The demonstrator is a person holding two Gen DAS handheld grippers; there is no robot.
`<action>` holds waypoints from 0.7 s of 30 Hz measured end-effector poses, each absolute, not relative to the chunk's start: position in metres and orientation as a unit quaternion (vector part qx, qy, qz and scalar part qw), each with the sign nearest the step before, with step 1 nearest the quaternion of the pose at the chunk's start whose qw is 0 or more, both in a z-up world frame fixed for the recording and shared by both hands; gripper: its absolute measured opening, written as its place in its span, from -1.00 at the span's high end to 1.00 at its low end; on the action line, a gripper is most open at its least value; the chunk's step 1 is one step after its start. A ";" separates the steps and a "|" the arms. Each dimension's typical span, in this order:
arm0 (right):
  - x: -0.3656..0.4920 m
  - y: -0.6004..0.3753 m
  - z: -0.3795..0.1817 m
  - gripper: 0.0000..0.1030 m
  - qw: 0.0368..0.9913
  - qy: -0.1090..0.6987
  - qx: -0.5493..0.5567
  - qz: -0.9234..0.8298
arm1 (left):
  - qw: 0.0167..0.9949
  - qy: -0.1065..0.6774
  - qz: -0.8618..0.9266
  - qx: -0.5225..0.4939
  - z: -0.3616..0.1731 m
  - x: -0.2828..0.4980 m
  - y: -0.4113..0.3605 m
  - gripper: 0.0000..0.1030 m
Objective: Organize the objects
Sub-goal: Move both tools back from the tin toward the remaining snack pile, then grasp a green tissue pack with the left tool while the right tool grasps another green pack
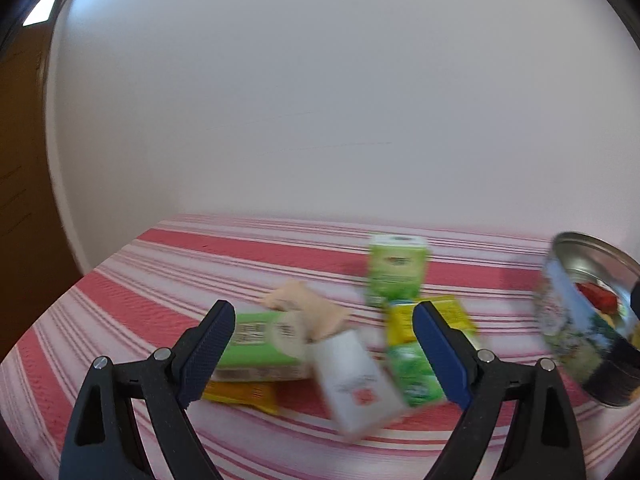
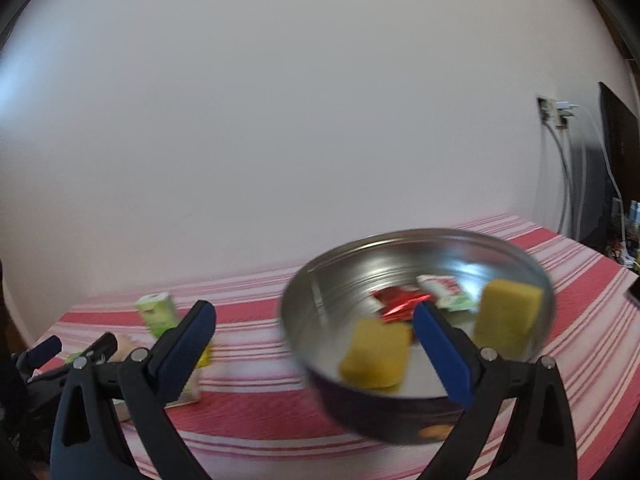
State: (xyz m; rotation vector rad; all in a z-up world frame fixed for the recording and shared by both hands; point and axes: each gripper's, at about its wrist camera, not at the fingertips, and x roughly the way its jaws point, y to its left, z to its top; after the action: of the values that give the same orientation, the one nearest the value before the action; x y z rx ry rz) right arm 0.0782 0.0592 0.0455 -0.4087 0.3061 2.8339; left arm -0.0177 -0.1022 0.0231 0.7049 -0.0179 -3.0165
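Tin (image 2: 416,336) sits near the right end of the striped cloth (image 2: 256,412), mouth tipped up and toward the left, and already holds two yellow blocks (image 2: 376,356), a red wrapper (image 2: 400,300) and a white sachet (image 2: 438,284). Loose packets (image 1: 352,376) are piled mid-cloth, the white one's long axis running near-to-far. Left gripper (image 1: 324,348) and right gripper (image 2: 314,344) both hang spread, empty; risk: frames are blurred, so a fast close could clip the overlapping packets or knock the tin.
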 end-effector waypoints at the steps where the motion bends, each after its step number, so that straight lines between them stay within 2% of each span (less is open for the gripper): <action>1: 0.075 0.053 0.045 -0.96 0.124 0.103 -0.144 0.976 | 0.029 -0.005 -0.973 0.229 0.023 -0.021 -0.108 -0.79; 13: 0.021 -0.011 0.027 -0.95 0.031 0.074 -0.258 0.963 | 0.057 0.046 -0.936 0.343 -0.003 -0.074 -0.158 -0.79; 21: -0.013 -0.027 0.007 -0.79 -0.024 0.076 -0.342 0.936 | 0.078 0.074 -0.918 0.382 -0.015 -0.083 -0.179 -0.78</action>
State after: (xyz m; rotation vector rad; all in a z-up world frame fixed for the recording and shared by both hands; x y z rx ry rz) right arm -0.0132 -0.0268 0.0066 -1.0928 0.2410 2.9879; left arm -0.0834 -0.1791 -0.0148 1.1441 0.2208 -2.7484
